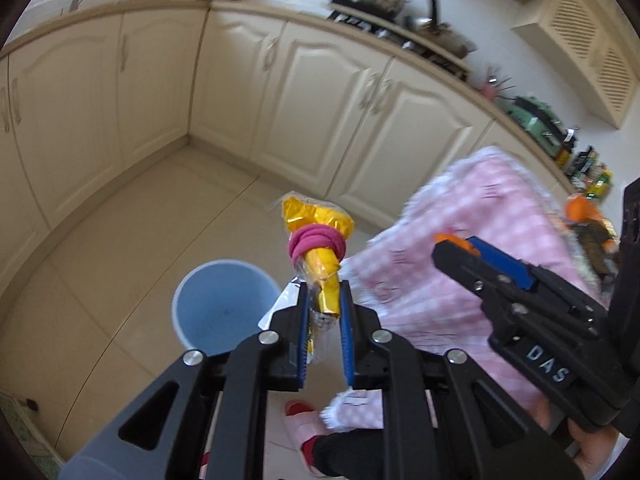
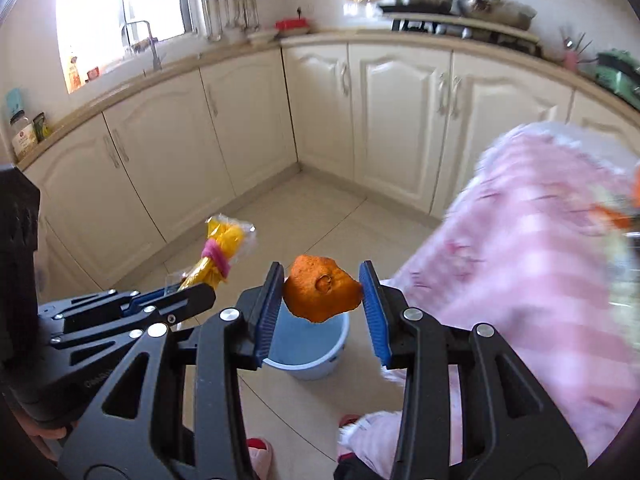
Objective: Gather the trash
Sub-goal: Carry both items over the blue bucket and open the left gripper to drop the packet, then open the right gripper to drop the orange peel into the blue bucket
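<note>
Pinching a crinkly yellow wrapper bound with a pink band, the left gripper hangs beside the right gripper, whose jaws clamp a rough orange peel above a round blue plastic bin on the tiled floor.

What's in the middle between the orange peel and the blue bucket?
Nothing, just air. In the right wrist view the orange peel, pinched in the right gripper, hangs above the blue bucket on the floor, with no other thing between them.
</note>
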Demonstrator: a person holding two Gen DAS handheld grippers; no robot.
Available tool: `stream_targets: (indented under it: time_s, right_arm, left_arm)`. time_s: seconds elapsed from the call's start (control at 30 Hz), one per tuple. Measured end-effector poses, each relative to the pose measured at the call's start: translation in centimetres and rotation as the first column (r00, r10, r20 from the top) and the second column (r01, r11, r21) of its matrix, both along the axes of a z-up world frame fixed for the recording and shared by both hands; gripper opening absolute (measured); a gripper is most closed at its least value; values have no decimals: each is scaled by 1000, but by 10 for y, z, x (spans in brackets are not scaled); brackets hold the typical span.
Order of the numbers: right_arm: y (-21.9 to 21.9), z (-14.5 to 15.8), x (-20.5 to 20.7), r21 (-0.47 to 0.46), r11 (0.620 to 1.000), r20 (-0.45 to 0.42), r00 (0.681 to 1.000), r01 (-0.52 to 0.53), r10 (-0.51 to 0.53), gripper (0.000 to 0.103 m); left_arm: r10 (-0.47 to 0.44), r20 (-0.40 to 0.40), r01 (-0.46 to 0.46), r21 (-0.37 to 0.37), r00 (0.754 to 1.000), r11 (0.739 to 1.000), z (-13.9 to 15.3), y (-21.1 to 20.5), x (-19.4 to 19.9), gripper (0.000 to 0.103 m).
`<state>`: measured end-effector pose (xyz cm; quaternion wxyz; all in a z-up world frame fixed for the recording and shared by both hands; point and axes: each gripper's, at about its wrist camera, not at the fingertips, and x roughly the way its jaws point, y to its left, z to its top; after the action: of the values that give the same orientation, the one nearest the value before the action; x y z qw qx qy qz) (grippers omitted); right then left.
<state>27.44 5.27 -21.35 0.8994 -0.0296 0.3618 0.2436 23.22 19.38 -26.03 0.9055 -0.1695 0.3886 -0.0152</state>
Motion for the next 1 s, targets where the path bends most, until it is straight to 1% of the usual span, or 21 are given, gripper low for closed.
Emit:
stream_targets:
  time_s: [0.03, 0.1, 0.17, 0.3, 0.33, 0.37, 0.43, 0.47, 0.53, 0.6, 0.8, 0.93, 1.0]
  right_arm:
    - [8, -9, 8, -1, 1000, -15, 1000, -2, 2, 39]
    - [26, -32, 28, -16, 1000, -44, 999, -3, 2, 39]
    - [39, -53, 47, -12, 1000, -86, 996, 1, -2, 39]
    - [54, -84, 77, -5, 1000, -156, 988, 20, -21, 39]
    - [58, -92, 84, -5, 1000, -167, 986, 26, -27, 39]
    - [60, -97, 89, -3, 1000, -173, 984, 31, -31, 39]
    - [66, -107, 96, -5, 999, -188, 981, 41, -42, 39]
    - [65, -112, 99, -3, 999, -198, 979, 45, -44, 39]
    - [71, -119, 103, -7, 999, -210, 976, 50, -51, 39]
    - [78, -130, 108, -7, 999, -233, 971, 49, -50, 39]
    - [97, -147, 114, 3, 999, -279, 959, 41, -39, 39]
    - [106, -150, 120, 12, 999, -294, 955, 39, -34, 39]
    - [110, -149, 122, 25, 999, -294, 955, 39, -30, 39]
  left_arm:
    - [11, -28, -11, 0, 1000, 1000, -15, 10, 12, 13]
    - [24, -66, -24, -8, 998, 1000, -34, 26, 29, 13]
    - [30, -97, -32, -20, 995, 999, -53, 41, 51, 13]
    - [36, -118, -43, -51, 992, 998, -84, 63, 80, 17]
    - [40, -119, -47, -56, 992, 997, -90, 67, 84, 25]
    - [46, -116, -54, -65, 992, 996, -97, 70, 88, 42]
    - [94, -94, -101, -77, 991, 992, -112, 80, 91, 54]
    - [112, -95, -120, -93, 989, 988, -119, 86, 92, 55]
    - [135, -136, -152, -127, 982, 980, -132, 95, 96, 55]
    - [162, -153, -183, -133, 975, 974, -136, 102, 94, 55]
    - [232, -191, -249, -74, 954, 966, -144, 119, 87, 56]
    - [272, -194, -290, -70, 943, 955, -144, 131, 81, 60]
    - [280, -199, -300, -75, 939, 951, -145, 134, 79, 60]
